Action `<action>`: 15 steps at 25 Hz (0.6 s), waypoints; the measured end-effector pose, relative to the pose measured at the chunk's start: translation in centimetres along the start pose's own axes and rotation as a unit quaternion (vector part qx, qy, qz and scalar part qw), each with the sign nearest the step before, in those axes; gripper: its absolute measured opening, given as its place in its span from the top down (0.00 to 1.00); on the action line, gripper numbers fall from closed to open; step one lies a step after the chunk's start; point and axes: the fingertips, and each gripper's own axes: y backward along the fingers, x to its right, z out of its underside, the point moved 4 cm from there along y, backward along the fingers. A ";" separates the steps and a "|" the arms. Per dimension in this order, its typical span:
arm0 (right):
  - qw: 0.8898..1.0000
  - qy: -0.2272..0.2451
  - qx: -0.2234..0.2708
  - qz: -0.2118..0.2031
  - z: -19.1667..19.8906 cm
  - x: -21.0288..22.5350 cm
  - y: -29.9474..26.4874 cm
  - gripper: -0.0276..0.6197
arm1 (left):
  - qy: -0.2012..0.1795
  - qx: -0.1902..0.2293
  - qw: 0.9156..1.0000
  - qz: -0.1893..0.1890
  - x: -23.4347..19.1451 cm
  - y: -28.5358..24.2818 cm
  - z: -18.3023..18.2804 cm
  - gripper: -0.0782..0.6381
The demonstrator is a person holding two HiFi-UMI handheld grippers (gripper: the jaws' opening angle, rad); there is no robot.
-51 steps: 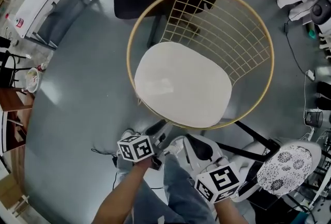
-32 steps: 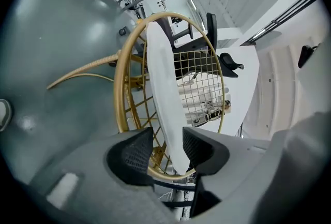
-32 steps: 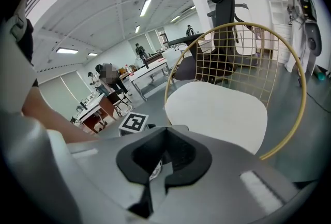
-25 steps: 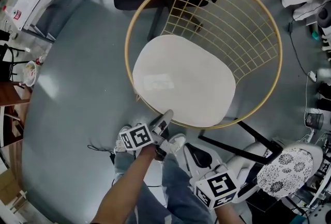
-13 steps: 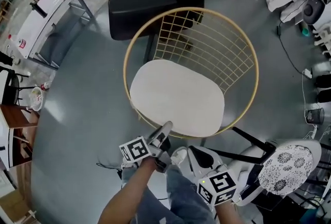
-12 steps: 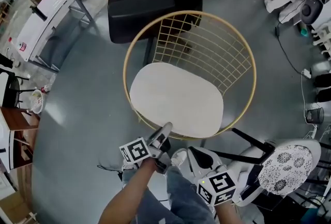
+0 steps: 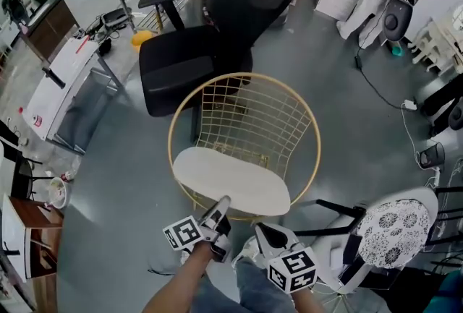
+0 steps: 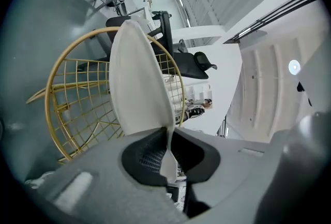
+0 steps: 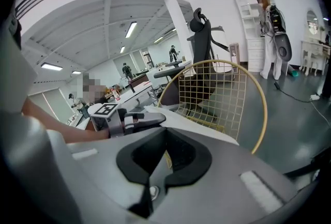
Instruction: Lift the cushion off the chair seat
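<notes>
One flat white oval cushion (image 7: 231, 180) lies tipped over the seat of a round gold wire chair (image 7: 289, 116). Its near edge is up by the front rim of the chair. The left gripper (image 7: 223, 203) holds that near edge. In the left gripper view, the thin edge of the cushion (image 8: 137, 78) runs down between the two dark pads of the left gripper (image 8: 168, 153). The jaws have just been closing, and they pinch the edge tight. The rest of the cushion stands up in front of the gold wires of the chair (image 8: 83, 93). I cannot tell if the far edge of the cushion touches the wires. The right gripper (image 7: 260, 229) is just beside the left one, a little nearer to the person, and it does not touch the cushion. In the right gripper view, the jaws of the right gripper (image 9: 155, 171) are together with nothing between them. Past them you can see the cushion (image 9: 191, 122) and the left gripper (image 9: 135, 120). A bare arm (image 7: 177, 286) reaches out to the left gripper. Behind the gold chair stands a black office chair with a tall back (image 7: 217, 37). To the right, near the person, is a white chair with a round lacy black-and-white seat (image 7: 394, 232). At the left stands a long white bench (image 7: 61, 84). All of it is on a shiny grey floor (image 7: 123, 167).
</notes>
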 end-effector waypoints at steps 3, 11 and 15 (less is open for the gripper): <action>1.000 -0.007 0.016 0.013 -0.7 -0.4 1.0 0.96 | 0.037 0.007 0.998 0.045 3.1 0.3 0.0 0.86; 0.996 -0.031 0.074 0.039 -3.4 -2.5 3.5 0.96 | 0.036 0.004 0.997 0.074 9.0 3.5 -1.0 0.86; 0.993 -0.033 0.104 0.052 -4.7 -4.0 4.4 0.96 | 0.015 0.002 0.997 0.078 11.2 5.7 -2.1 0.86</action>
